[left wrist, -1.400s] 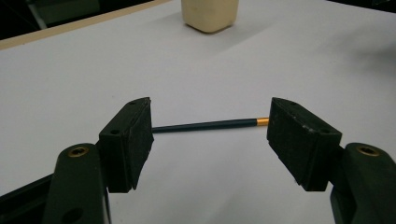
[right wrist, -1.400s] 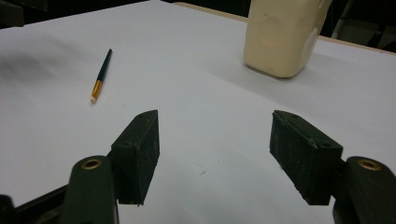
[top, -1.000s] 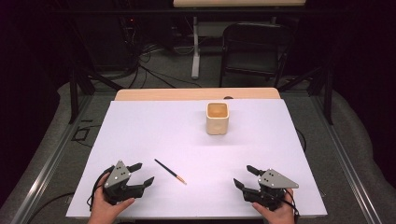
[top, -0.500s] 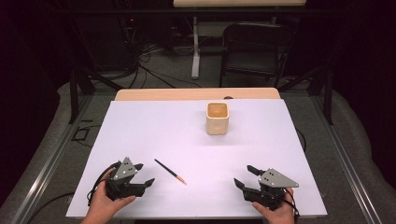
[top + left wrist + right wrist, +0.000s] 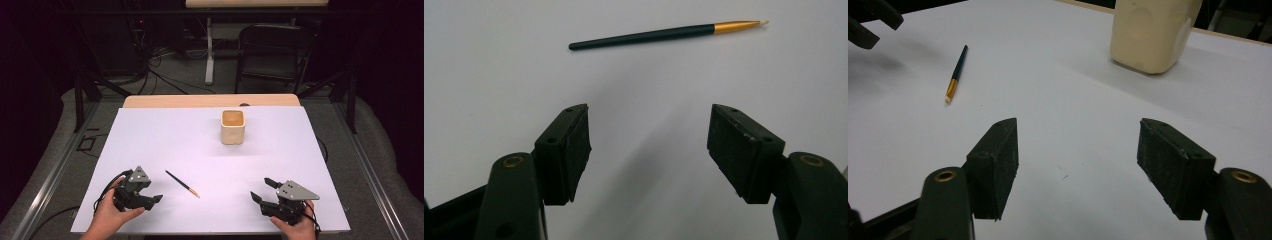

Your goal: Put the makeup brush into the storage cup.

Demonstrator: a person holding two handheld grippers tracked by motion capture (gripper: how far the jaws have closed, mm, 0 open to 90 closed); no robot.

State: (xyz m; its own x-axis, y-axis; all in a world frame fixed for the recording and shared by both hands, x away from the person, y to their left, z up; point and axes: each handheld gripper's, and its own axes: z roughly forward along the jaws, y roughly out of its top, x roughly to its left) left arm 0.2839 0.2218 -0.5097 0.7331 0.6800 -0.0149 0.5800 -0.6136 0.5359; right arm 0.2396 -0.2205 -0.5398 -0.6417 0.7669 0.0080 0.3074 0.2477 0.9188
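**Left claw edged toward the brush; nothing picked up yet**

Between the earlier frames and this one, my left claw [image 5: 156,199] had crept a little toward the middle of the table and turned to face the brush, while the right one had barely shifted. That was all the movement I could make out.

Largest first: the table [image 5: 165,135] lay under its white sheet, with nothing on it disturbed. The cream cup [image 5: 233,127] stood upright in the far half, right of centre, well apart from everything else. In the right gripper view it showed at the upper edge, beyond the jaws.

My right claw [image 5: 263,190] sat low at the near right corner with its jaws spread wide and nothing between them. My left claw was likewise spread and held nothing. In the left gripper view, only bare sheet lay between its pads [image 5: 575,147].

The brush [image 5: 182,184], a thin dark-handled one with a gold ferrule and pale tip, lay flat on the sheet just right of my left claw, tip pointing toward the near right. In the left gripper view it lay crosswise just ahead of the jaws, not yet between them.

I judged the work barely begun: the approach was under way, but the grasp, the lift, and presumably the carry to the cup were all left to do.
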